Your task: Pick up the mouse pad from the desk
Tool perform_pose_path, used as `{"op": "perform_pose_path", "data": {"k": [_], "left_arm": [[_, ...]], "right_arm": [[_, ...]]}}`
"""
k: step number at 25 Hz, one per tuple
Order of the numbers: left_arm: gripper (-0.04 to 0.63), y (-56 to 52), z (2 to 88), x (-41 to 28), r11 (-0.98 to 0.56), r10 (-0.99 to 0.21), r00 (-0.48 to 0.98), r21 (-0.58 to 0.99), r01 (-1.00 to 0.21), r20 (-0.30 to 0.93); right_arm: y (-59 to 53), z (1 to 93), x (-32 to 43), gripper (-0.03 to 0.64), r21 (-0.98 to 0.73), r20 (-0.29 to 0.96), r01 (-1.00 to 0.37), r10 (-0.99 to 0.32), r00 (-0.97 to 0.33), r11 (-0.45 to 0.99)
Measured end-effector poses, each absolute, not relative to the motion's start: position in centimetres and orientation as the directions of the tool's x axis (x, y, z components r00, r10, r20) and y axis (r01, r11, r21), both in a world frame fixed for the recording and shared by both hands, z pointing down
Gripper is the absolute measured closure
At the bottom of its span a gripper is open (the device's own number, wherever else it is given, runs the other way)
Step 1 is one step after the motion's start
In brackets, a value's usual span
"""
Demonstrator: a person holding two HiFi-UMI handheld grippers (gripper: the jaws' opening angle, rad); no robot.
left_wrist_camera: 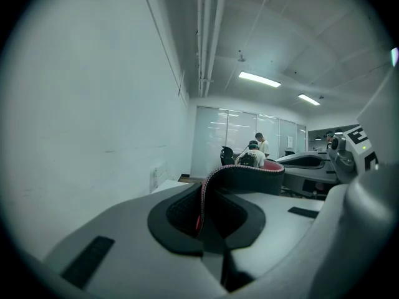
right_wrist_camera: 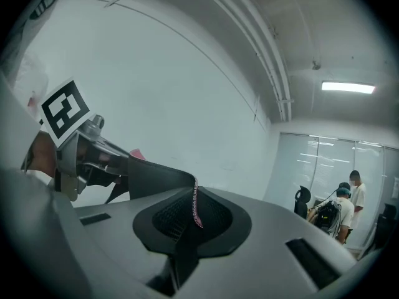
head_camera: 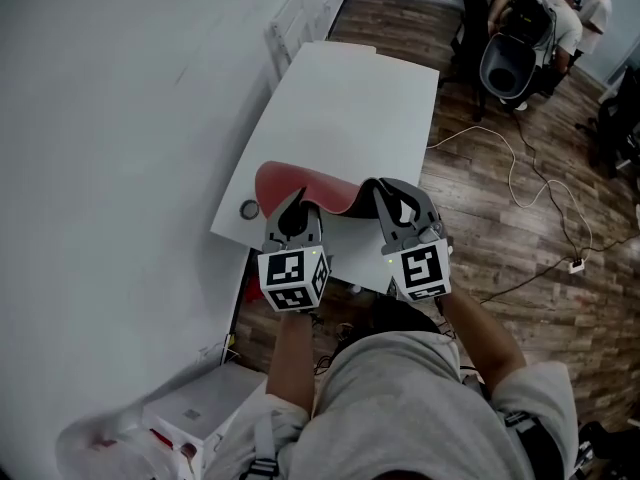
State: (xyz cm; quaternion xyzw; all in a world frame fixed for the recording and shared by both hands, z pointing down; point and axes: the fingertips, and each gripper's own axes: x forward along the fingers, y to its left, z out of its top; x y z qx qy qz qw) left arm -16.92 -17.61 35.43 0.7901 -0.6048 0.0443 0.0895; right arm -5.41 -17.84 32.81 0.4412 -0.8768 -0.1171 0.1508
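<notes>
Left tool (head_camera: 296, 206), right tool (head_camera: 388, 196), both clamped

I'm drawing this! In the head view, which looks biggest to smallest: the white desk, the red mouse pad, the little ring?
Largest to smallest:
1. white desk
2. red mouse pad
3. little ring

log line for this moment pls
left gripper: shut on mouse pad | right gripper: shut on mouse pad | near edge raised over desk
</notes>
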Motion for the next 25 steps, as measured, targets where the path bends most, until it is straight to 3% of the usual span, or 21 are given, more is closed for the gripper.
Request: {"op": "perform_pose_path", "data": {"k": [15, 25], "left_arm": [[0.568, -11.7, 28.3, -16.1, -0.273, -0.962, 0.274, 0.077, -0.959, 0.005], [0.568, -9.3, 24.9, -14.5, -0.196, -0.979, 0.193, 0.060, -0.979, -0.062]], "right_arm": [[-11.9, 27.6, -6.3, 0.566, 0.330, 0.063, -0.736, -0.792, -0.608, 0.591], [-10.5, 22.6, -4.2, 0.566, 0.285, -0.087, -0.753, -0.767, -0.636, 0.593]]}}
